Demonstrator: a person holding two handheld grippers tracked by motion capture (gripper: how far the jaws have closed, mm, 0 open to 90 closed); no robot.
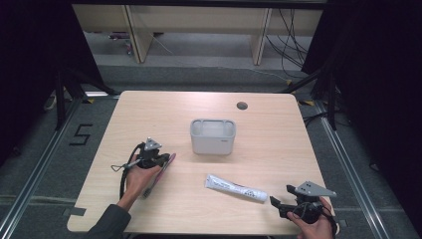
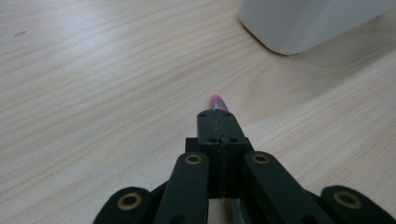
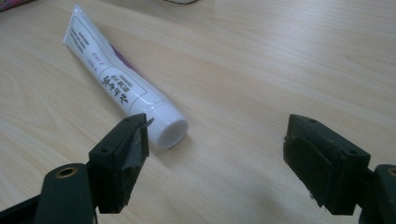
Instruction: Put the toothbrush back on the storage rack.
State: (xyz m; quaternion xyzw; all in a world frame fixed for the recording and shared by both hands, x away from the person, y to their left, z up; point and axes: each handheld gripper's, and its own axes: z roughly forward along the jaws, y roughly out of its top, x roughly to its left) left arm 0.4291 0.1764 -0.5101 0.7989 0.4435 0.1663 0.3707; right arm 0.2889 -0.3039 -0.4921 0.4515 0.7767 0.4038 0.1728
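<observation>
My left gripper [image 1: 165, 159] [image 2: 215, 117] is shut on a long slim pink item [image 1: 160, 175] that looks like a toothbrush. Its pink tip [image 2: 217, 101] pokes out just past the closed jaws and points toward the white container [image 1: 213, 136] [image 2: 308, 21]. The item hangs low over the left of the table. A white toothpaste tube [image 1: 235, 188] [image 3: 122, 91] lies flat near the front, its cap toward my right gripper [image 1: 281, 195] [image 3: 217, 140]. That gripper stands open close to the table with nothing between its jaws. The left jaw is beside the cap.
The rounded white container stands upright at the table's middle. A small round cable hole [image 1: 242, 105] sits near the far edge. The wooden table [image 1: 149, 114] ends close behind both hands, and dark stands flank the table's sides.
</observation>
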